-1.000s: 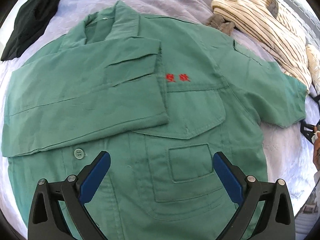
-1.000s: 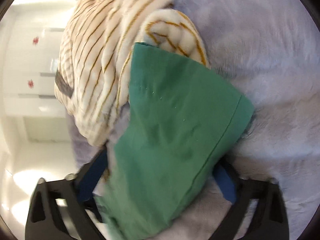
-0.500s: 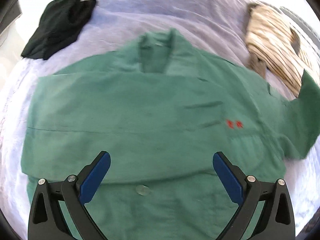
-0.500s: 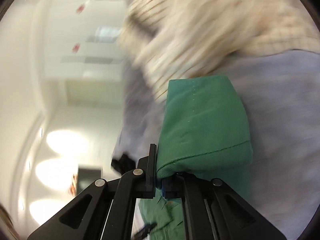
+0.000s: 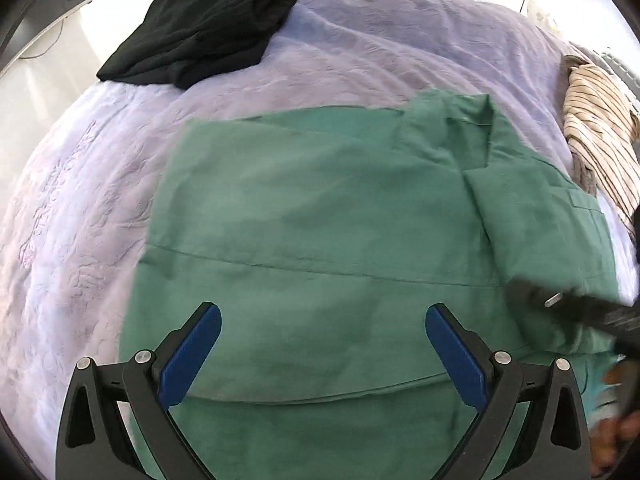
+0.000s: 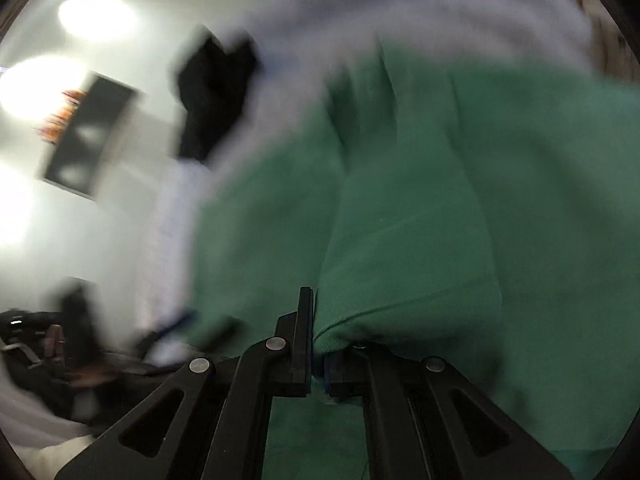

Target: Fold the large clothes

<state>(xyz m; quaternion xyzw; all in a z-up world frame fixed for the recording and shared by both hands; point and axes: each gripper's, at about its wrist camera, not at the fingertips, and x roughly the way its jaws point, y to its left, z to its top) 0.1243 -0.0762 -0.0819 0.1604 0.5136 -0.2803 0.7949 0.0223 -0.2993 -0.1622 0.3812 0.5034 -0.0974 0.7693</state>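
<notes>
A green work jacket (image 5: 320,208) lies on a lilac bedspread (image 5: 80,220), collar toward the far right, with one sleeve folded flat across its front. My left gripper (image 5: 322,312) hovers open over the jacket's lower part, nothing between its blue pads. My right gripper (image 6: 318,344) pinches the cuff of the other green sleeve (image 6: 408,248) between nearly closed fingers; its jaws are starting to open with the cloth still between them. In the left wrist view the right gripper (image 5: 560,304) is a dark blur at the jacket's right edge. The right wrist view is heavily motion-blurred.
A folded black garment (image 5: 200,24) lies at the far left of the bed. A cream striped garment (image 5: 600,136) sits at the right edge. A person's hand (image 5: 616,400) shows at the lower right. Beyond the bed are a pale floor and a dark panel (image 6: 88,136).
My right gripper shut on the green sleeve by the striped garment and swept it over the jacket's body. The left gripper slid left, staying open; the red lettering is now out of sight.
</notes>
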